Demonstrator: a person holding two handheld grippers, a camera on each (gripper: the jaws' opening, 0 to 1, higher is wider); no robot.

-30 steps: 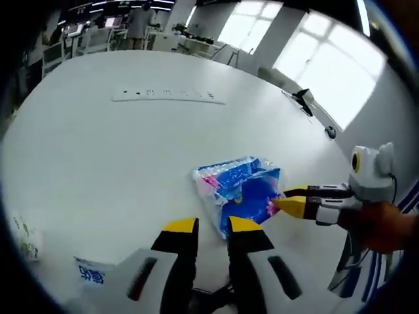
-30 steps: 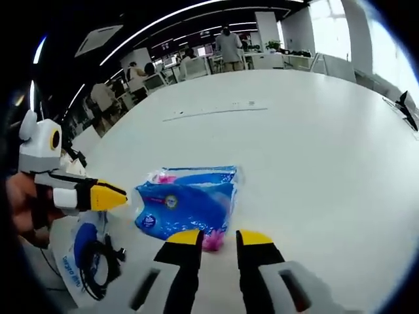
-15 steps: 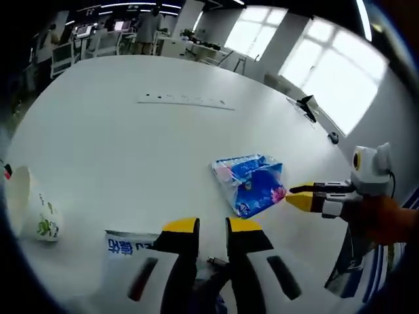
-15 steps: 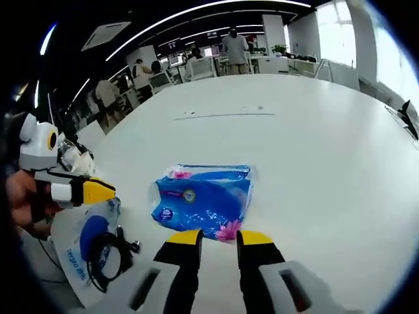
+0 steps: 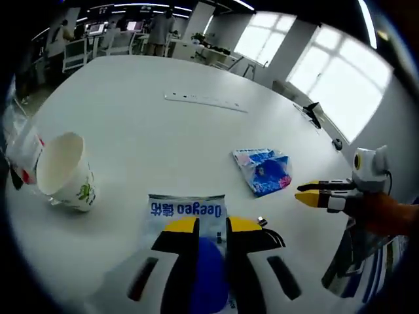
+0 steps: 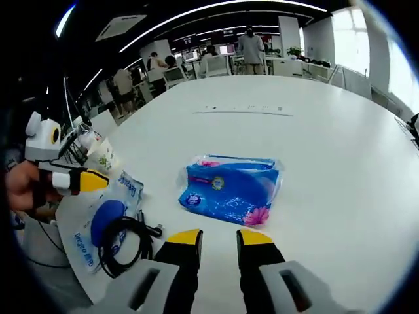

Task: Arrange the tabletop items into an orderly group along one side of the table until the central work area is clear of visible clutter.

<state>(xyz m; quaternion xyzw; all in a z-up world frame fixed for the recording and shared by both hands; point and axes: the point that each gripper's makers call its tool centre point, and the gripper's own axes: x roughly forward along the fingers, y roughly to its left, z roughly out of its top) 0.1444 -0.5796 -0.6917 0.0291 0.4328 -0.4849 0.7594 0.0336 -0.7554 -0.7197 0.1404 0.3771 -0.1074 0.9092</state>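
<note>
Over at 12 o'clock from the right tool [image 6: 218, 237], just past its tips, sits the blue tissue pack [image 6: 230, 189] on the white tabletop [image 6: 327, 150]. Jaws slightly apart, nothing held. The left tool [image 5: 212, 226] hovers over the Deegeo pouch [image 5: 186, 210], also a bit open and empty, with the paper cup [image 5: 64, 171] tipped on its side at 10 o'clock. A black cable [image 6: 127, 243] lies on the pouch. Looks like we're between grabs; I'd guess next is closing on the tissue pack and sliding it toward the pouch and cup
</note>
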